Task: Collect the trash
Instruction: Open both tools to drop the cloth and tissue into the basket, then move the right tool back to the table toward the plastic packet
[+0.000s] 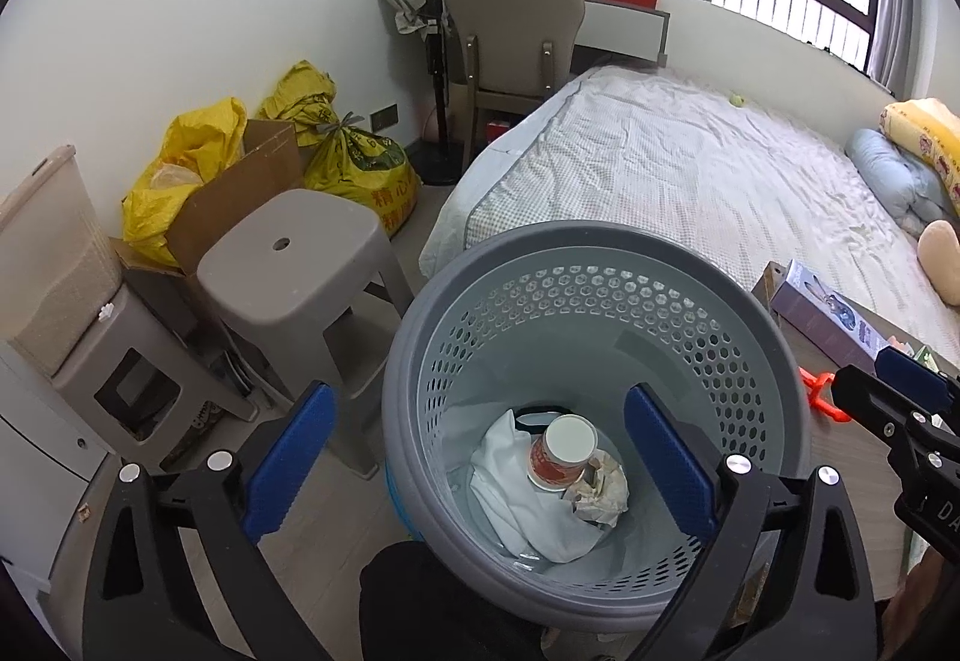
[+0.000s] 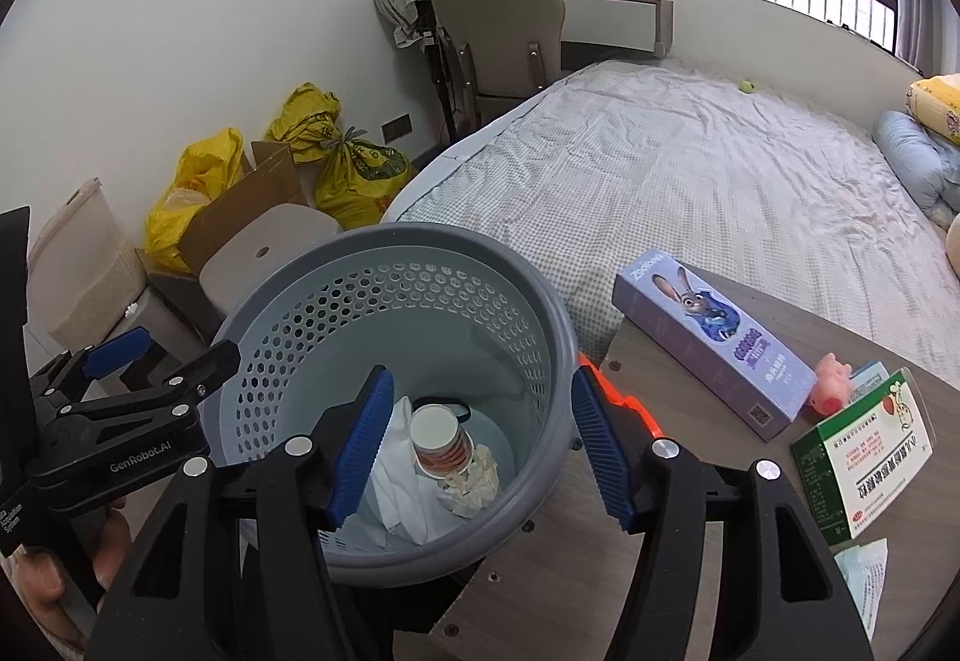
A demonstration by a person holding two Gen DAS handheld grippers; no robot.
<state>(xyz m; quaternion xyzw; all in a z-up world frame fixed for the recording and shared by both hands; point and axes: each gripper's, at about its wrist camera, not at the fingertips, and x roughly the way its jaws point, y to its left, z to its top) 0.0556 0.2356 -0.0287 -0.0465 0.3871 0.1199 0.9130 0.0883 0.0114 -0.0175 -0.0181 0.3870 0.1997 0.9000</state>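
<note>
Ribbed blue pads (image 1: 288,457), round perforated plastic bin (image 1: 600,265), paper cup (image 1: 561,451), crumpled tissue (image 1: 600,499)

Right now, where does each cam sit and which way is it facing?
Left wrist: above the gray bin, looking down into it; own open fingers, right gripper at the edge.
Right wrist: over the table edge, same downward tilt; own open fingers, left gripper in view.
Shared: bin, paper cup, bed.
</note>
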